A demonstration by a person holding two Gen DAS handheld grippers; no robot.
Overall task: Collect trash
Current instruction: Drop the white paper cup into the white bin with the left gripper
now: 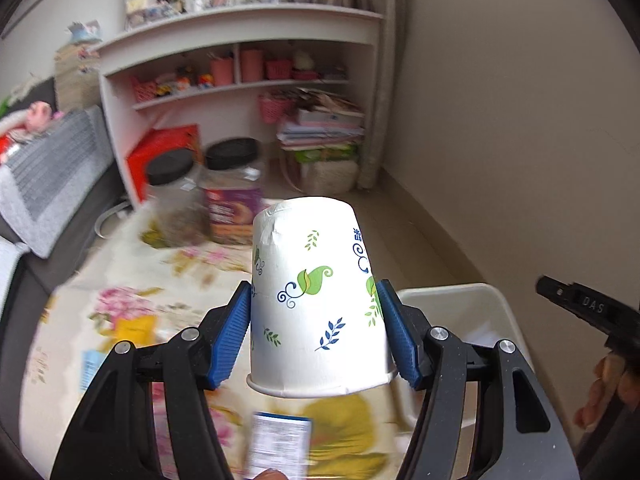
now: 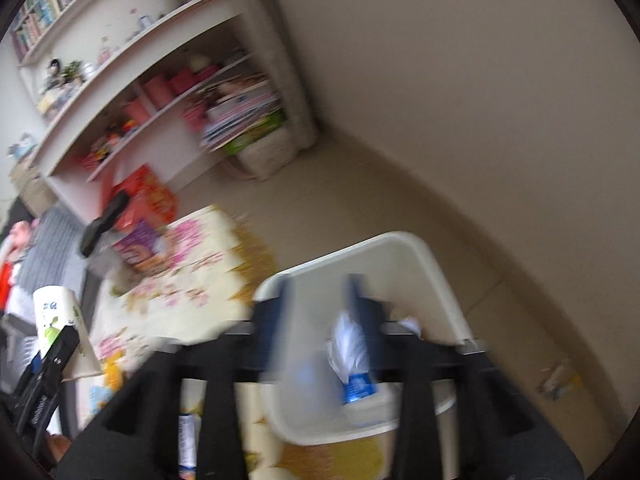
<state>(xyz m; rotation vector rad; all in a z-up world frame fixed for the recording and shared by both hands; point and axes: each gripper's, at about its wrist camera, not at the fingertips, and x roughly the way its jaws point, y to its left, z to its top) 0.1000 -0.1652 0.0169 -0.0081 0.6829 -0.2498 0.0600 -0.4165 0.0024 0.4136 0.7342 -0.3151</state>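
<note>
1. Behind the floral-cloth table, white shelves line a beige wall.
2. Our left gripper clamps the inverted white paper cup with leaf print, raised above the table.
3. We should carry it right, over the white plastic bin, before releasing.
4. Our right gripper is blurred above the bin; we cannot tell its jaws' state.

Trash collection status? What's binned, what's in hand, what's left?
Binned: a crumpled plastic bottle lies in the white bin. In hand: the left hand-held gripper clamps an upside-down paper cup. Left: a small carton on the floral tablecloth.
</note>
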